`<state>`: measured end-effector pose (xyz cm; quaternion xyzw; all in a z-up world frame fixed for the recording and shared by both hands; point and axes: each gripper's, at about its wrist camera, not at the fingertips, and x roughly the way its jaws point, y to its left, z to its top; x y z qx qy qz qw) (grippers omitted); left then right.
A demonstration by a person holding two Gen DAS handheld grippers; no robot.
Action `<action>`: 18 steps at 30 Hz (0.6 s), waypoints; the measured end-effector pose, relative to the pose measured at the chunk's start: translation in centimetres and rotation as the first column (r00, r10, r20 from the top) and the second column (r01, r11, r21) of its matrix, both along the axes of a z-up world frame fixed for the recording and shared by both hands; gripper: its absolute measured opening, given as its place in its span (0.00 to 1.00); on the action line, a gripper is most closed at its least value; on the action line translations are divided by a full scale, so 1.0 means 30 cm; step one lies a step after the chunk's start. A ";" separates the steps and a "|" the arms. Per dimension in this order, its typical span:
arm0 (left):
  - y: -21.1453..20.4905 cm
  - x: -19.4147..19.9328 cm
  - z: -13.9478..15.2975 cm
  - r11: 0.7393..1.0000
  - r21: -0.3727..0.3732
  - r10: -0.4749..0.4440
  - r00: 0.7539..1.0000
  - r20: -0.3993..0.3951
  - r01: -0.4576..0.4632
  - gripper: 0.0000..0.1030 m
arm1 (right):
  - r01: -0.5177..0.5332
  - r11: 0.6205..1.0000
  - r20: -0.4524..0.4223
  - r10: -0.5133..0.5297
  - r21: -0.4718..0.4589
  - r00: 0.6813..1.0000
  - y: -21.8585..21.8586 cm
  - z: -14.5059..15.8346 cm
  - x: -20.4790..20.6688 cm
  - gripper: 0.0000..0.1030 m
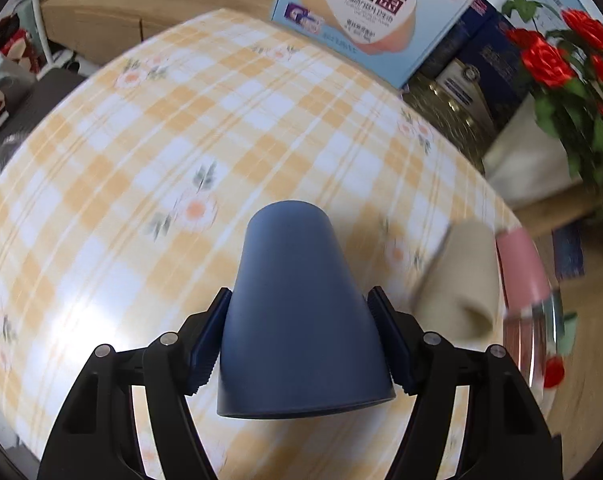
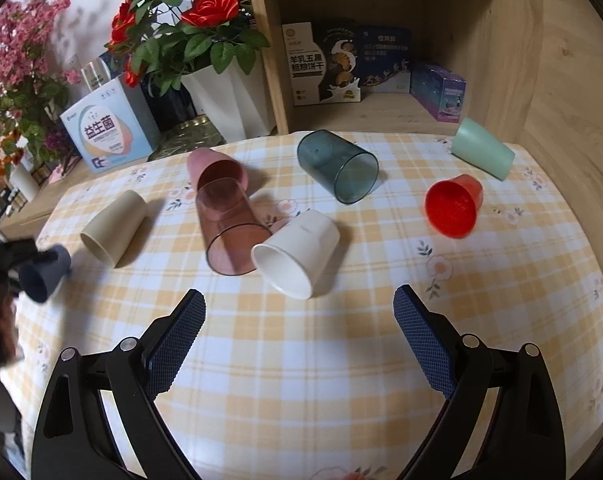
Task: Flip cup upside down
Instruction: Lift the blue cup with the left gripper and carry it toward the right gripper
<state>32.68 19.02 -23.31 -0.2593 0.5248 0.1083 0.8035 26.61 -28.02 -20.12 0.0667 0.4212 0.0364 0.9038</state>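
My left gripper is shut on a dark blue cup, held above the checked tablecloth with its rim toward the camera and its base pointing away. The same blue cup shows at the far left of the right wrist view, in the left gripper, tilted with its mouth down-left. My right gripper is open and empty above the near part of the table, just short of a white cup lying on its side.
Several cups lie on their sides: beige, clear pink, pink, clear teal, red, green. A light blue box, a rose pot and a wooden shelf stand behind the table.
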 end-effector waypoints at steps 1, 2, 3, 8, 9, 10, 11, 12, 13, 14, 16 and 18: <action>-0.004 -0.026 -0.003 1.000 -0.010 -0.005 1.000 -0.006 0.005 0.65 | -0.001 1.000 0.004 0.001 0.006 1.000 0.000 0.004 -0.007 0.89; -0.013 -0.060 -0.002 1.000 -0.017 -0.015 1.000 -0.015 0.015 0.65 | -0.003 1.000 0.010 0.003 0.013 1.000 0.000 0.012 -0.017 0.89; -0.021 -0.076 -0.005 0.999 -0.021 -0.024 0.999 -0.021 0.024 0.65 | -0.004 1.000 0.016 0.004 0.017 1.000 -0.001 0.019 -0.025 0.89; -0.090 -0.142 -0.036 0.992 -0.082 -0.107 0.990 -0.096 0.099 0.65 | 0.011 1.000 0.044 -0.012 0.028 0.999 -0.020 0.046 -0.070 0.89; -0.097 -0.145 -0.043 0.990 -0.095 -0.114 0.987 -0.109 0.104 0.65 | 0.015 0.999 0.043 -0.016 0.033 0.999 -0.026 0.045 -0.076 0.89; -0.101 -0.147 -0.048 0.989 -0.101 -0.116 0.986 -0.116 0.104 0.65 | 0.018 0.999 0.040 -0.020 0.039 0.999 -0.032 0.044 -0.080 0.89; -0.107 -0.144 -0.054 0.989 -0.103 -0.119 0.985 -0.128 0.106 0.65 | 0.023 0.999 0.037 -0.025 0.046 0.999 -0.038 0.044 -0.086 0.89; -0.113 -0.143 -0.056 0.990 -0.097 -0.119 0.984 -0.131 0.107 0.65 | 0.027 0.998 0.037 -0.029 0.051 0.999 -0.043 0.045 -0.091 0.89; -0.120 -0.139 -0.061 0.990 -0.087 -0.122 0.983 -0.135 0.110 0.65 | 0.029 0.998 0.038 -0.031 0.054 0.999 -0.047 0.047 -0.096 0.89; -0.126 -0.133 -0.065 0.990 -0.082 -0.124 0.982 -0.141 0.113 0.65 | 0.030 0.998 0.040 -0.032 0.055 0.999 -0.049 0.049 -0.101 0.89; -0.133 -0.124 -0.074 0.990 -0.080 -0.131 0.979 -0.154 0.120 0.65 | 0.031 0.998 0.048 -0.034 0.053 0.998 -0.054 0.057 -0.114 0.89; -0.135 -0.117 -0.085 0.989 -0.087 -0.135 0.976 -0.171 0.121 0.65 | 0.036 0.998 0.050 -0.039 0.055 0.998 -0.061 0.060 -0.124 0.89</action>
